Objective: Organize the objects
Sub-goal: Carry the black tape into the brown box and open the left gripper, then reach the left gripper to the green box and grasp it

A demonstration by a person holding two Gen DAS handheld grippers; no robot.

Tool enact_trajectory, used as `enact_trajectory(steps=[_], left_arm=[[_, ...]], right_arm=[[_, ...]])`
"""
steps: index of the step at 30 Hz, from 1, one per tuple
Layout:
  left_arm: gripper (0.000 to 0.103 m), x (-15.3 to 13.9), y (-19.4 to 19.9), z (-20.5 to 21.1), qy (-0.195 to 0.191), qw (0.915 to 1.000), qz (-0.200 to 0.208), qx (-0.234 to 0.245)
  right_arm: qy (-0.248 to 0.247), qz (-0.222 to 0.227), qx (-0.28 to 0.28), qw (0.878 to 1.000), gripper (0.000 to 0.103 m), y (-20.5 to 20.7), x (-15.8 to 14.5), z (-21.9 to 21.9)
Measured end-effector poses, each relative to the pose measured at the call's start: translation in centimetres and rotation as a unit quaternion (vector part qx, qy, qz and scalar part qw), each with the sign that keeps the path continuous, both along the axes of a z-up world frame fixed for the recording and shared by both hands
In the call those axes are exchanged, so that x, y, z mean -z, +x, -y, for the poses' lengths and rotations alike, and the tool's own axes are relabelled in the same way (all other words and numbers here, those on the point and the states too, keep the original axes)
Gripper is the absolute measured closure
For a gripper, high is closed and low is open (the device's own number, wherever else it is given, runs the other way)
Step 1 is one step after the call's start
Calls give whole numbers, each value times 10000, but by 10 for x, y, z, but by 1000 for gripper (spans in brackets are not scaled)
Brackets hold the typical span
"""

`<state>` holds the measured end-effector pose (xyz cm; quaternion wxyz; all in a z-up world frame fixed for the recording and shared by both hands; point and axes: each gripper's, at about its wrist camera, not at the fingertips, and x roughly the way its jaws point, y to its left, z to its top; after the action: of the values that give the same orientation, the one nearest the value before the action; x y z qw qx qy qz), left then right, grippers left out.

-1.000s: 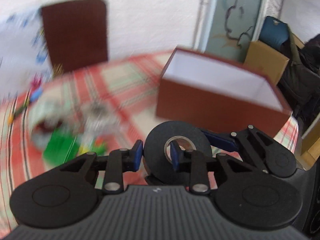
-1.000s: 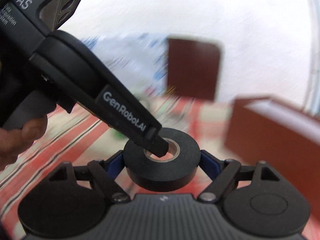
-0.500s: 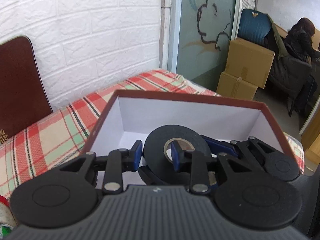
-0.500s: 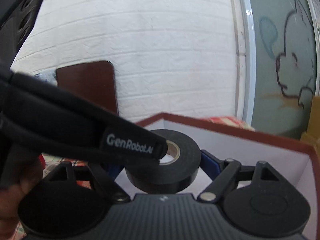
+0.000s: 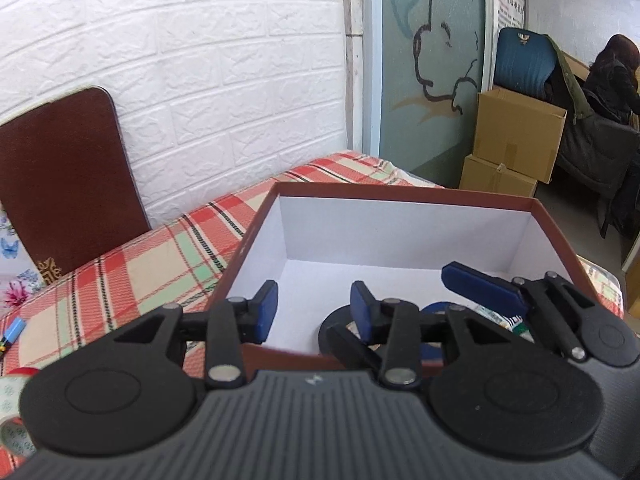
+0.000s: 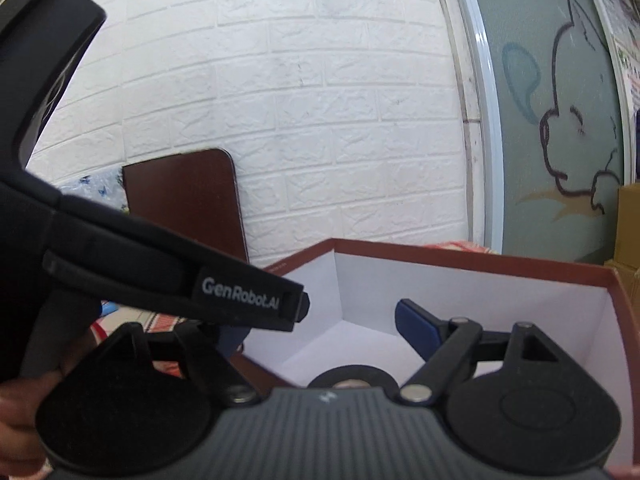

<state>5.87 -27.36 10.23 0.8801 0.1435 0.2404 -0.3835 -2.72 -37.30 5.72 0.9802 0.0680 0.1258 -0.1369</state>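
A brown box with a white inside stands on the checked tablecloth; it also shows in the right wrist view. The black tape roll lies on the box floor, free of both grippers, and shows low in the right wrist view. My left gripper is open over the box's near edge. My right gripper is open over the box too; its blue pad shows beside the left one. The left gripper's body crosses the right wrist view.
A dark brown board leans on the white brick wall. A patterned tape roll and a small blue item lie on the cloth at left. Cardboard boxes and a seated person are at the right.
Both grippers have opened and let go of the black tape roll, which has dropped onto the box floor. The views have steadied over the box.
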Motion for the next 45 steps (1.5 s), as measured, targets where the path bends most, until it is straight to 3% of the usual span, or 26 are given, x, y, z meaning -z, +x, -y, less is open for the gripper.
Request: enact_trajectory(steps=[7, 14, 25, 31, 34, 38, 45], left_arm=[[60, 3, -13, -50, -6, 9990, -42, -449], [60, 26, -10, -107, 128, 9938, -321, -1059], [60, 71, 9, -196, 245, 9769, -871, -1936], [60, 97, 26, -258, 185, 9579, -1087, -2651], [59, 98, 32, -284, 172, 9492, -845, -3026], [56, 101, 42, -315, -97, 9391, -808, -3339], [56, 102, 40, -325, -255, 9387, -818, -3338]], right_arm=[[-480, 193, -211, 9984, 21, -23, 2, -50], [-191, -623, -957, 9933, 21, -11, 25, -88], [-120, -1551, -1596, 9749, 21, 12, 57, -138], [-283, -1943, -1902, 9619, 21, 26, 68, -163], [-406, -1838, -2033, 9608, 21, 31, 65, -175], [-627, -1441, -2215, 9624, 20, 45, 51, -195], [-1820, -1361, -2488, 9415, 20, 101, 60, -244]])
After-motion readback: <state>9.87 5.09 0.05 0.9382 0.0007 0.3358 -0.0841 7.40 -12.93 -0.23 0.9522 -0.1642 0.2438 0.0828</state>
